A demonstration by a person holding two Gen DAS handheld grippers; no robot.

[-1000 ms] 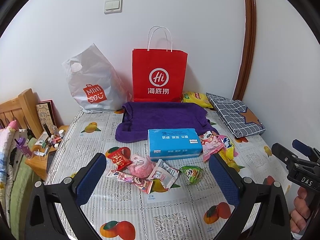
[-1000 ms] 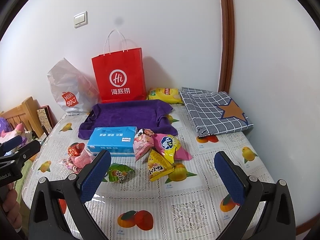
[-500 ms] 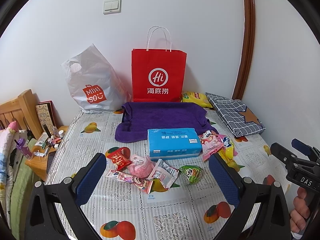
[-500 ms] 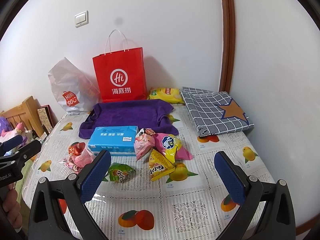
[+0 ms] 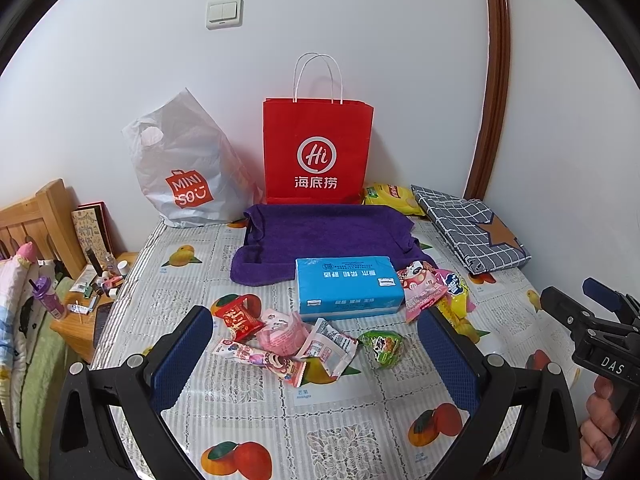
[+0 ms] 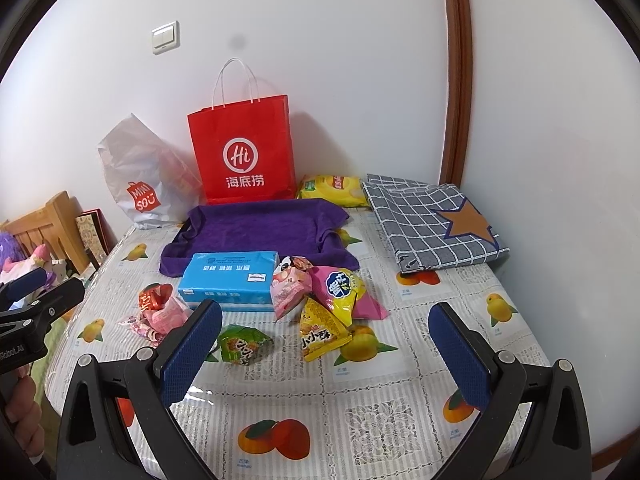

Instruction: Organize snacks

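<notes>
Several small snack packets lie on the fruit-print table in front of a blue tissue pack point(image 5: 347, 285): a red packet point(image 5: 239, 317), pink packets point(image 5: 280, 330) and a green packet point(image 5: 383, 347) in the left wrist view; a yellow triangular packet point(image 6: 320, 330), a pink and yellow bag point(image 6: 342, 289) and the green packet point(image 6: 242, 344) in the right wrist view. My left gripper point(image 5: 316, 364) is open and empty above the near table, short of the packets. My right gripper point(image 6: 326, 354) is open and empty, close in front of the yellow packet.
A purple towel-lined tray point(image 5: 328, 236) sits behind the tissue pack. A red paper bag point(image 5: 318, 152) and a white plastic bag point(image 5: 184, 176) stand against the wall. A yellow chip bag point(image 6: 334, 190) and a folded checked cloth point(image 6: 430, 224) lie back right. A cluttered nightstand point(image 5: 92, 292) is left.
Both grippers have shifted very slightly; the view barely moves. Nothing on the table has moved.
</notes>
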